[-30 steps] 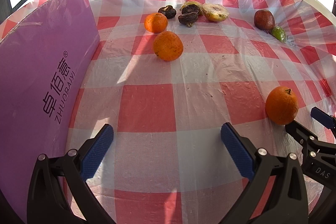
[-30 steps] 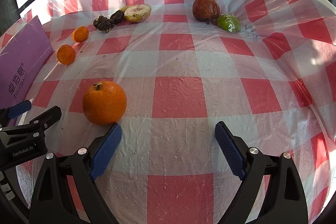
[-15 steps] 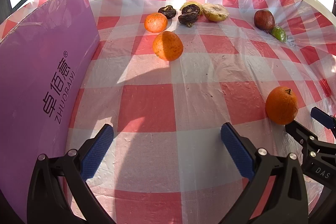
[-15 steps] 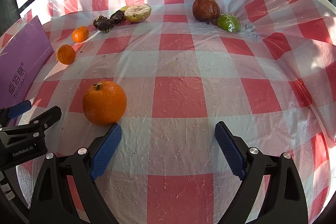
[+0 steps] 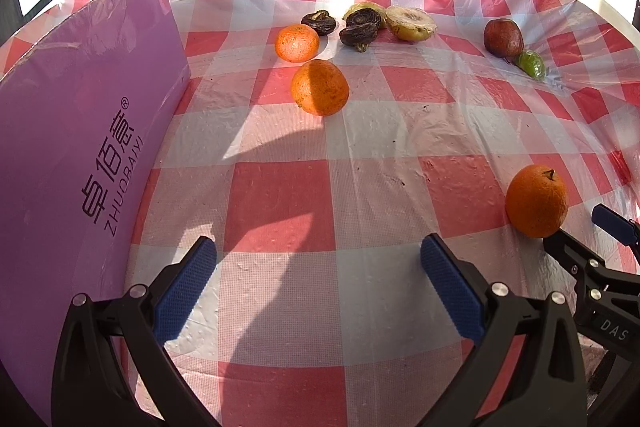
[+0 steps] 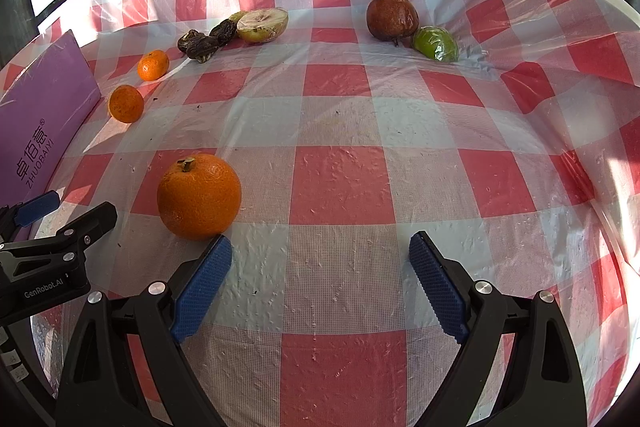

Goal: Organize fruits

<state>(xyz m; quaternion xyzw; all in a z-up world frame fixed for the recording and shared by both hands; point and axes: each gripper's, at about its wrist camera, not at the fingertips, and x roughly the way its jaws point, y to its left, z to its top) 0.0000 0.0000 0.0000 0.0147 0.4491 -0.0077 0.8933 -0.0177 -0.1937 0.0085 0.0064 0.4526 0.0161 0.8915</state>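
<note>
The left claw [image 5: 318, 269] gapes wide over the tabletop [image 5: 280, 203] and holds nothing; the right claw [image 6: 320, 271] is equally wide and empty. Each carries 2 blue, nubbed pads [image 6: 202, 283] on black arms. The crinkled, glossy red-and-white check plastic bears 3 round, pitted oranges: the biggest orange [image 6: 199, 195] just beyond the right claw's left pad, 2 smaller oranges [image 5: 319, 87] near a smooth purple board [image 5: 80, 155]. Farther back lie 3 shrivelled dark fruits [image 5: 358, 35], 1 cut pale half [image 6: 263, 25], 1 wrinkled brown fruit [image 6: 392, 17] and 1 green fruit [image 6: 435, 43]; only the right view shows its shiny wrap plainly.
</note>
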